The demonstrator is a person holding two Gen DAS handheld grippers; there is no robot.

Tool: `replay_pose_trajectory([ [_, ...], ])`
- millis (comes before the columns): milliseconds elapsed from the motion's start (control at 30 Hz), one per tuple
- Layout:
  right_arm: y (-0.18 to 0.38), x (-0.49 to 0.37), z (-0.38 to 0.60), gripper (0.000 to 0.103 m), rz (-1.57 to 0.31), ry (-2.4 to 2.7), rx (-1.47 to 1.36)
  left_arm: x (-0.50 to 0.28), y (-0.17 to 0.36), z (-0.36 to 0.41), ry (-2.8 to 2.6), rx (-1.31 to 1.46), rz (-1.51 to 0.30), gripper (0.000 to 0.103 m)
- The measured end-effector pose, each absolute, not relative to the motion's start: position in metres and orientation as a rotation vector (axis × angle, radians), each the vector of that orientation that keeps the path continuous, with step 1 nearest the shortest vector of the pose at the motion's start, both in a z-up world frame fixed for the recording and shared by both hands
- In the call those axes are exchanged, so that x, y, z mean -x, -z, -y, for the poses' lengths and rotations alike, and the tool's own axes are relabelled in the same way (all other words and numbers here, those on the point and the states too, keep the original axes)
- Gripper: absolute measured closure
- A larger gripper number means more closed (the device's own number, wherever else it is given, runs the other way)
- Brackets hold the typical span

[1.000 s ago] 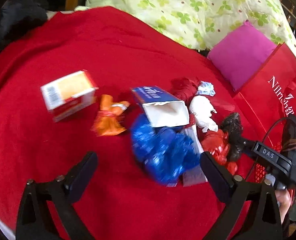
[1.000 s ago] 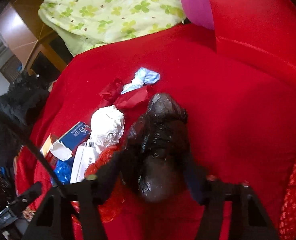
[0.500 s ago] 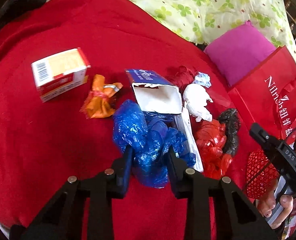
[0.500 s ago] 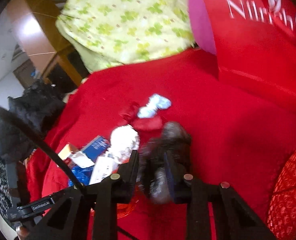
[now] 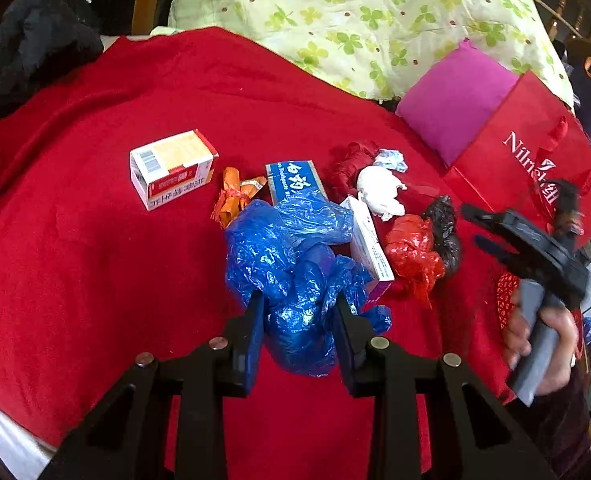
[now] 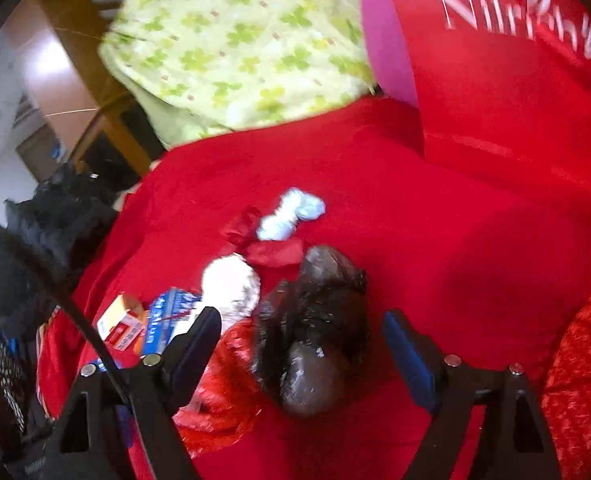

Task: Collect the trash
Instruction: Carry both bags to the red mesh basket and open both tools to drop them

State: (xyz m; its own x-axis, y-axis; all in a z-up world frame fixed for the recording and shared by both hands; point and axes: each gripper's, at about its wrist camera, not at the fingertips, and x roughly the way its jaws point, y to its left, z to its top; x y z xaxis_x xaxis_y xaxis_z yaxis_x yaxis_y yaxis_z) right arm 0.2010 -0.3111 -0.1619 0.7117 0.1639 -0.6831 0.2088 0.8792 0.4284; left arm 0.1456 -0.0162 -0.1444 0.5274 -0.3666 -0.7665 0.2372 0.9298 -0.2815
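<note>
— What does each gripper have?

— My left gripper [image 5: 298,320] is clamped on the crumpled blue plastic bag [image 5: 291,256], which sits on the red blanket [image 5: 95,240] amid the trash pile. Left of it lie a white carton [image 5: 171,168] and an orange wrapper [image 5: 235,194].

— And on the right?

— My right gripper [image 6: 303,336] has its fingers spread apart on either side of the black plastic bag [image 6: 315,332], not pinching it. A red plastic bag [image 6: 223,392] touches the black one; the red shopping bag [image 6: 507,92] stands behind.
</note>
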Motion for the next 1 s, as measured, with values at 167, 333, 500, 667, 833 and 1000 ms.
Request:
replay_pose_trajectory([
  [167, 0.2, -0.223, 0.313, 0.056, -0.924, 0.036, -0.567, -0.14, 0.134, 0.016, 0.376, 0.136, -0.913, 0.069],
  [333, 0.168, -0.208, 0.303, 0.06, -0.802, 0.052, -0.483, -0.132, 0.115, 0.022, 0.392, 0.108, -0.861, 0.069],
  [500, 0.097, -0.153, 0.294, 0.06, -0.563, -0.019, -0.365, -0.122, 0.085, 0.042, 0.43, 0.072, -0.788, 0.069],
  [667, 0.051, -0.081, 0.314, 0.06, -0.387, -0.078, -0.384, -0.109, 0.055, 0.079, 0.517, 0.034, -0.724, 0.069],
  [833, 0.02, -0.012, 0.367, 0.059, -0.226, -0.031, -0.441, -0.097, 0.028, 0.135, 0.669, 0.008, -0.696, 0.069],
  [1000, 0.023, 0.039, 0.43, 0.057, -0.145, 0.074, -0.557, -0.082, 0.006, 0.21, 0.835, -0.032, -0.671, 0.068],
])
